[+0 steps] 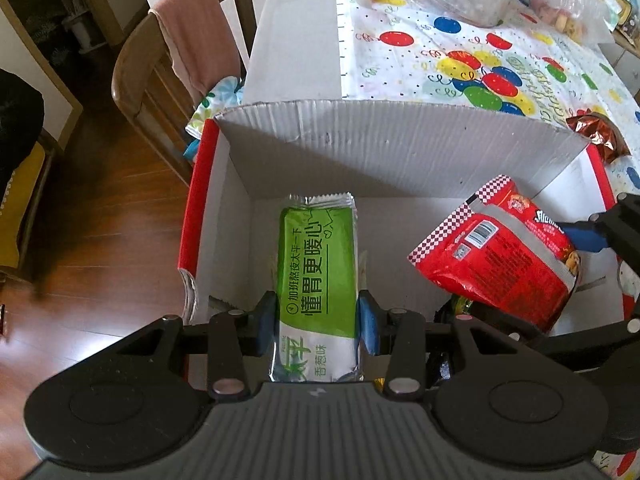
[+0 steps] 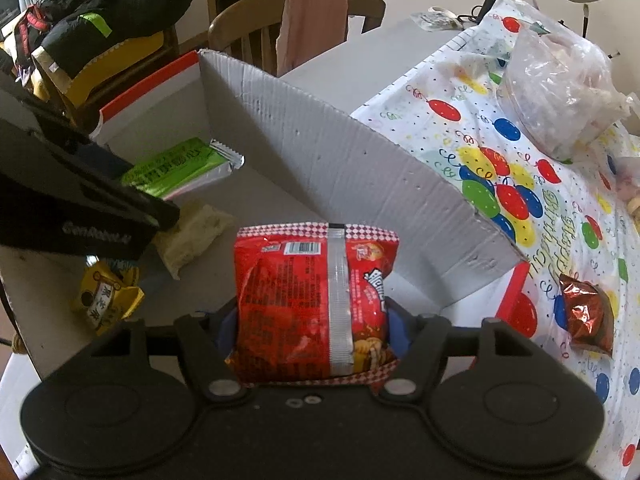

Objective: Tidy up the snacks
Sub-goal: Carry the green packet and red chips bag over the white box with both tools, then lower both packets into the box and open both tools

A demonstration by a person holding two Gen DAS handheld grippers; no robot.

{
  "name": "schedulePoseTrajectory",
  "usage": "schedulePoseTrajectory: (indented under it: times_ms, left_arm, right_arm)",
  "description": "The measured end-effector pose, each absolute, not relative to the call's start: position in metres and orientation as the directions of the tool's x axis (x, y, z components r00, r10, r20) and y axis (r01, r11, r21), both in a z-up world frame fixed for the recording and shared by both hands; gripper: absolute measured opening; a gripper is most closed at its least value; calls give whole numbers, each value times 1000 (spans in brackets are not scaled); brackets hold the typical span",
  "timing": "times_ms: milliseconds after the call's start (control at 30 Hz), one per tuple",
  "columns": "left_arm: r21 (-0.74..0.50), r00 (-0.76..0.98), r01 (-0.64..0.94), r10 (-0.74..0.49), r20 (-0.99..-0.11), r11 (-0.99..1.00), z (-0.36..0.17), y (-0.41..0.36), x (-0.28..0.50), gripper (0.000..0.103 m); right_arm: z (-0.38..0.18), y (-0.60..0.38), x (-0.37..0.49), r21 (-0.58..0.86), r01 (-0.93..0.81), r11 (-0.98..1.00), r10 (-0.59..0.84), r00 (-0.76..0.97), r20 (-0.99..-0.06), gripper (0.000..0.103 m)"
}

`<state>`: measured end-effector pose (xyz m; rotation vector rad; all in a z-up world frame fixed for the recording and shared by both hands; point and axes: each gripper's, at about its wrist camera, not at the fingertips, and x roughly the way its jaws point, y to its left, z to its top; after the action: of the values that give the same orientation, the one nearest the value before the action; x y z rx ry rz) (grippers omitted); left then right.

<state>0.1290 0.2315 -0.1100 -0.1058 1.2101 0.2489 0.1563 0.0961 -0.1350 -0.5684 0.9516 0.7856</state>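
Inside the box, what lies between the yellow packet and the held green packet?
In the right wrist view, a pale packet lies on the box floor between the yellow packet and the green packet.

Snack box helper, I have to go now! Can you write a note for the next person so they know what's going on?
Left gripper: jaws shut on the green cracker pack, held over the cardboard box.
Right gripper: jaws shut on the red snack bag, also over the box.
Already in the box: a yellow packet and a pale packet.
Left to do: release both held snacks into the box, then fetch the brown foil snack still on the balloon tablecloth.
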Motion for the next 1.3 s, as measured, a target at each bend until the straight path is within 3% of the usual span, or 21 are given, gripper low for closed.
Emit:
schedulePoseTrajectory:
  times_ms: [367, 500, 967, 1100, 1300]
  left_arm:
    - [49, 354, -241, 135, -925, 969, -103, 224, 121, 44]
    - [43, 389, -239, 136, -911, 970, -93, 222, 113, 56]
    - [-4, 529, -195, 102, -843, 981, -53, 191, 80, 64]
    - [-22, 588, -178, 88, -804, 984, -38, 172, 72, 75]
    - [-50, 649, -159, 66, -758, 986, -22, 146, 67, 76]
  right_arm:
    - [-126, 89, 151, -66, -799, 597, 380, 355, -854, 83]
    - [-120, 81, 148, -56, -794, 606, 392, 359, -847, 86]
    - [-85, 32, 137, 55, -768, 638, 503, 361, -785, 91]
    - [-72, 7, 134, 98, -760, 643, 555, 373, -744, 98]
    - [-56, -35, 134, 152, -748, 646, 620, 398, -677, 101]
